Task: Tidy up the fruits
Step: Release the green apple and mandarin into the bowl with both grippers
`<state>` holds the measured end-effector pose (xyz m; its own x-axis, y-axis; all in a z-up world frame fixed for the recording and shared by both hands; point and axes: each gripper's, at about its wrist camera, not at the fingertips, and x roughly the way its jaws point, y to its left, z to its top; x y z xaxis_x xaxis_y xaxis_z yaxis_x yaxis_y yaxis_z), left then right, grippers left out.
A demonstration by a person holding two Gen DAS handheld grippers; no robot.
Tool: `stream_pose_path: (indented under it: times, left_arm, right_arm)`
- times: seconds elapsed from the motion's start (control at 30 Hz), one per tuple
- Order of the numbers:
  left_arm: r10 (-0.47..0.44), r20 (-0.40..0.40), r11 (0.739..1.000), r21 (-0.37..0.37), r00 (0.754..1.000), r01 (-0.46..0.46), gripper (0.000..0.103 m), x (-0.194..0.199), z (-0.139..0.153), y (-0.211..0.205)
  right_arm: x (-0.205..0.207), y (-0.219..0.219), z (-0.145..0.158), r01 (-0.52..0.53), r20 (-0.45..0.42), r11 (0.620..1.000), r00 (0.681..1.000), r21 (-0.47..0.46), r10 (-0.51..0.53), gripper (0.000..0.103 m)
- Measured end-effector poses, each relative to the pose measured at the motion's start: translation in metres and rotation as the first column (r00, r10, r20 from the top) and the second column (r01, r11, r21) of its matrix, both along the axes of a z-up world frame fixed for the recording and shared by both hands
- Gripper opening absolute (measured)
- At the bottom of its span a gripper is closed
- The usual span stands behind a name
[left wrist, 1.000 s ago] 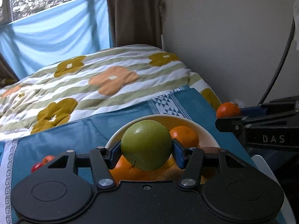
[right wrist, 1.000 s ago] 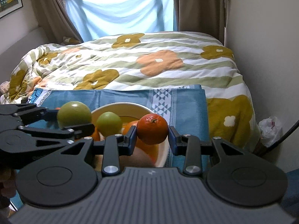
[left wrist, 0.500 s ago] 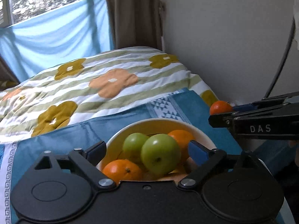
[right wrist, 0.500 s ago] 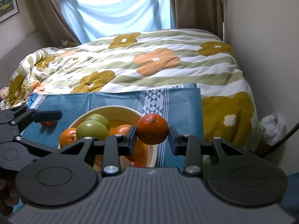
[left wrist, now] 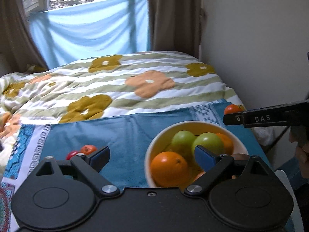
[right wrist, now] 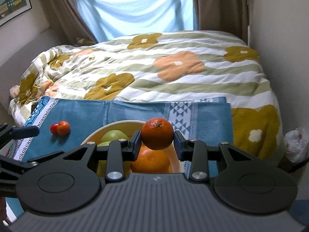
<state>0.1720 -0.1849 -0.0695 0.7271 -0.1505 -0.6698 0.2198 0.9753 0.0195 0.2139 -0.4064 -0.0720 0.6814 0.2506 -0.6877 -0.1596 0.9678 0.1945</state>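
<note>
A cream bowl (left wrist: pixel 166 133) on a blue cloth (left wrist: pixel 119 133) holds two green apples (left wrist: pixel 207 143), oranges (left wrist: pixel 169 168) and other fruit. My left gripper (left wrist: pixel 152 157) is open and empty, over the bowl's left rim. My right gripper (right wrist: pixel 157 142) is shut on a small orange (right wrist: pixel 157 133) above the bowl (right wrist: pixel 115 125); that orange also shows in the left wrist view (left wrist: pixel 231 109). A small orange (right wrist: pixel 63 128) and a red fruit (right wrist: pixel 53 128) lie on the cloth left of the bowl; they also show in the left wrist view (left wrist: pixel 87 149).
The cloth (right wrist: pixel 96 112) lies on a bed with a flowered striped quilt (right wrist: pixel 173 73). A wall (left wrist: pixel 260 48) runs along the right, with curtains (right wrist: pixel 222 5) and a window behind. A white plastic bag (right wrist: pixel 295 143) lies on the floor at the right.
My left gripper opened and let the green apple drop into the bowl, then swung left. My right gripper kept its orange and stayed over the bowl.
</note>
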Motion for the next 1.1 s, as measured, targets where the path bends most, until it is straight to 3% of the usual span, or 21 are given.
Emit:
stream_pose_path:
  times: [0.53, 0.57, 0.67, 0.7, 1.1]
  left_arm:
    - [0.142, -0.021, 0.990, 0.019, 0.990, -0.141, 0.096, -0.012, -0.004, 0.038]
    - [0.149, -0.022, 0.989, 0.018, 0.989, -0.149, 0.096, -0.013, -0.004, 0.040]
    - [0.168, -0.028, 0.986, 0.005, 0.985, -0.168, 0.097, -0.016, -0.004, 0.044]
    - [0.176, -0.030, 0.984, -0.001, 0.984, -0.176, 0.097, -0.017, -0.003, 0.046]
    - [0.233, -0.009, 0.972, -0.016, 0.973, -0.233, 0.097, -0.040, 0.012, 0.058]
  right_arm:
    - [0.042, 0.025, -0.029, -0.068, -0.060, 0.998, 0.996, 0.011, 0.069, 0.053]
    - [0.042, 0.025, -0.029, -0.064, -0.055, 0.998, 0.996, 0.011, 0.065, 0.057]
    - [0.038, 0.023, -0.025, -0.045, -0.032, 0.999, 0.998, 0.014, 0.045, 0.092]
    - [0.037, 0.022, -0.023, -0.033, -0.023, 0.999, 0.999, 0.013, 0.033, 0.099]
    - [0.011, 0.020, 0.000, -0.026, 0.005, 1.000, 1.000, 0.016, 0.026, 0.100]
